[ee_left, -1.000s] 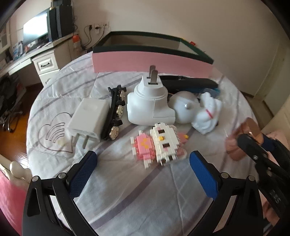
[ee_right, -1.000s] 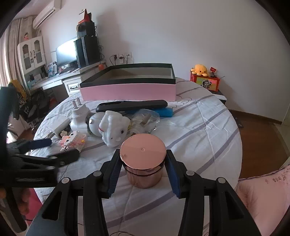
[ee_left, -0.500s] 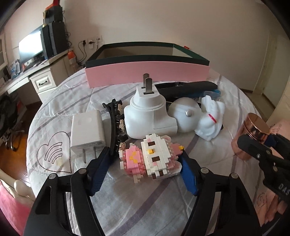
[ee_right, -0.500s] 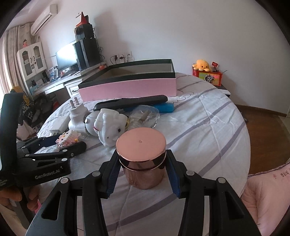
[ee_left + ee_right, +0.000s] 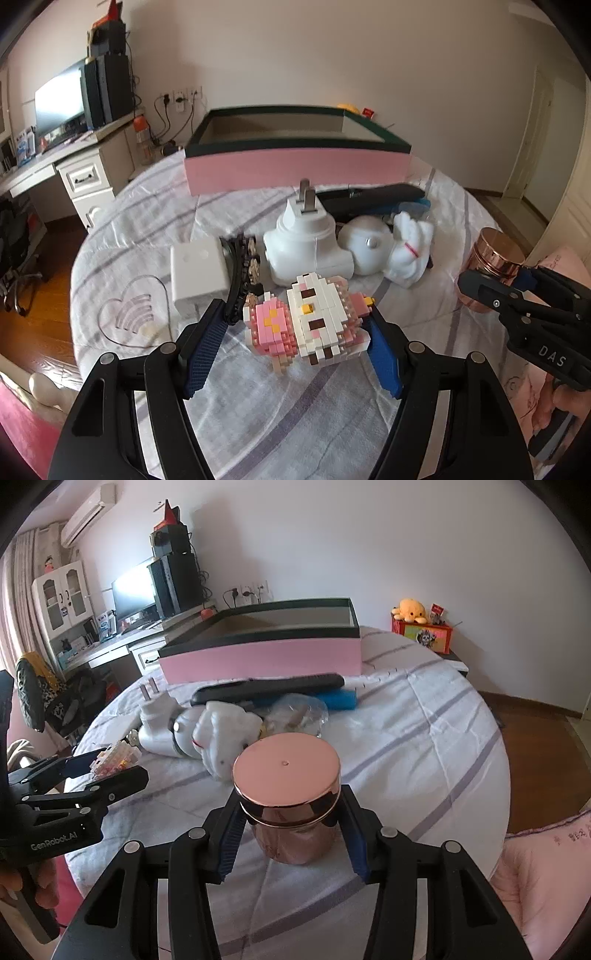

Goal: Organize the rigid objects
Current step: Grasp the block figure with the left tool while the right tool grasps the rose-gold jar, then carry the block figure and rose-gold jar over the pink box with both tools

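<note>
Left gripper had just closed on the pink-white brick figure; right gripper pinched the rose-gold metal jar. Pink box at 12 o'clock looked empty; everything left.

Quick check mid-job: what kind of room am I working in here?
Most likely a lived-in bedroom or study at home: a round surface under a striped quilted cover, a desk with a monitor, and a wall air conditioner.
</note>
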Motion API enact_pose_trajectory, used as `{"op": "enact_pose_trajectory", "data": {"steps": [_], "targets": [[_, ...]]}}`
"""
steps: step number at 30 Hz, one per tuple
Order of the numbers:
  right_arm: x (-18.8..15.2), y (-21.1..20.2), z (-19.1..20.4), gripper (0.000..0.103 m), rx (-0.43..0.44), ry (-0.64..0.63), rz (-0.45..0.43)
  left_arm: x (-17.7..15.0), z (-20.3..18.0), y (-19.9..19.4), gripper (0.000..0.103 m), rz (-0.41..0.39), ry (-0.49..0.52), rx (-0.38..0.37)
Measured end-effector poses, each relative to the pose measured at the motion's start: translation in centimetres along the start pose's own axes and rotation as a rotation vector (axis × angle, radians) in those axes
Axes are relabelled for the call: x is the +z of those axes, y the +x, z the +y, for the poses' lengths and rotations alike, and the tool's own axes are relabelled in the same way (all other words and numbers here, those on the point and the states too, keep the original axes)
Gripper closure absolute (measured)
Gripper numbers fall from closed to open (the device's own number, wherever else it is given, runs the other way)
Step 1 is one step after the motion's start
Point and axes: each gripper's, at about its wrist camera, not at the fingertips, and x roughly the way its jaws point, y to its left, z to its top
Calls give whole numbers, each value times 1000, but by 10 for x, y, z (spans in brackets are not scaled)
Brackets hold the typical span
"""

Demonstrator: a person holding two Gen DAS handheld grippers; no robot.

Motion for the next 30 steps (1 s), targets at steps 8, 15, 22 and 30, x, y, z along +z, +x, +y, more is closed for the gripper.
{"op": "enact_pose_trajectory", "data": {"steps": [8,15,22,30], "targets": [[11,-2,9,53,7,-24,-11,-4,3,4,55,33,-6,-57],[3,2,8,53,13,-16,19,-16,8,5,25,58,-36,-66],[2,4,4,53,16,-9,29,-20,15,11,13,68,-81,-66],[0,7,3,53,22,-4,43,-18,7,11,43,45,-33,-48]]}}
